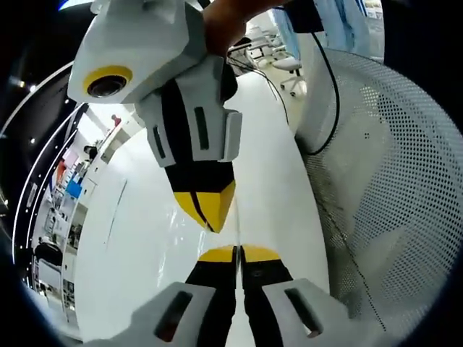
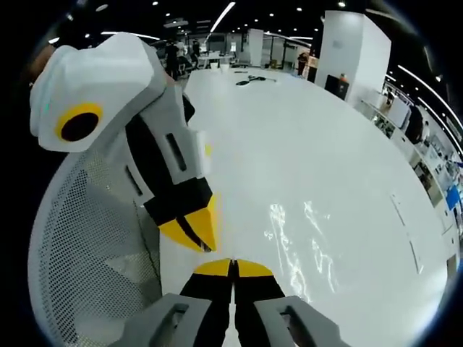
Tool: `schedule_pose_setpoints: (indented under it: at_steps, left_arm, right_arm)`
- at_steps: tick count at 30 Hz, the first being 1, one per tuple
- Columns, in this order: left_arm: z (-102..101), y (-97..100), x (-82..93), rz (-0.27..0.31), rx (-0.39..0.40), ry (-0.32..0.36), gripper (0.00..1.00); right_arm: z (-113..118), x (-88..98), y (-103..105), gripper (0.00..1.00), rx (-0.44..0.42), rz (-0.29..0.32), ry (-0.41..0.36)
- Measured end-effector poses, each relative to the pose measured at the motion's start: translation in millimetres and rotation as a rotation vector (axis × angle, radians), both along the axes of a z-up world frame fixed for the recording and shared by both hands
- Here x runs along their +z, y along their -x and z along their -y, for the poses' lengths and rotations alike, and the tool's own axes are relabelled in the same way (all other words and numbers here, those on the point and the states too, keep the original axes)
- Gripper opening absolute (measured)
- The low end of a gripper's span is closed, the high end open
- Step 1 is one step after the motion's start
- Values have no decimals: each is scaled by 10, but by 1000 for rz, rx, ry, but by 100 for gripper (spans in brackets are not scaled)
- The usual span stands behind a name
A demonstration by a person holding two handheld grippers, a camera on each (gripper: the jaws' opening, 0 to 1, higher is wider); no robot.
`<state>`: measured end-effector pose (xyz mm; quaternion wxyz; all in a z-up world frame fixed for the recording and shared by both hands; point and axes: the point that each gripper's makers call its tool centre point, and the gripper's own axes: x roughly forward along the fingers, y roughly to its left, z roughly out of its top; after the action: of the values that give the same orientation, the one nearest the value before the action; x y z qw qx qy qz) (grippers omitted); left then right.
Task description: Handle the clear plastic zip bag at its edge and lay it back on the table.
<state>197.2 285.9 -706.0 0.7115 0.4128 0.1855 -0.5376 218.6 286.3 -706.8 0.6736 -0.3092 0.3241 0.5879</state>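
In the left gripper view we see our left claw rising from the near edge with its yellow-tipped jaws pressed together, clenched. We cannot tell whether the edge of the clear plastic zip bag lies between them. The bag reads here only as a faint glossy sheen on the white surface, near and left of the claw tips. The right claw comes down from above, its yellow tips also closed and pointing at ours, just apart from them. A white mesh chair back stands at the right, with a black cable hanging along its edge.

In the right gripper view our right claw is likewise clenched at the near edge, and the left claw enters from the left, closed, its tip near ours. The bag shows more clearly here, lying flat and crinkled on the surface, just right of the claw tips. The mesh chair back sits at the left.
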Motion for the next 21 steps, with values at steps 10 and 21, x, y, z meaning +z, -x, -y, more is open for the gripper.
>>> schedule_pose_setpoints:
  at_steps: [10,21]
  left_arm:
    - [8,-23,36,-26,27,18,0]
    - [-10,-107,88,-38,77,32,0]
  right_arm:
    - [4,140,-157,0,-12,112,-36]
    - [-25,467,-259,0,-27,290,-103]
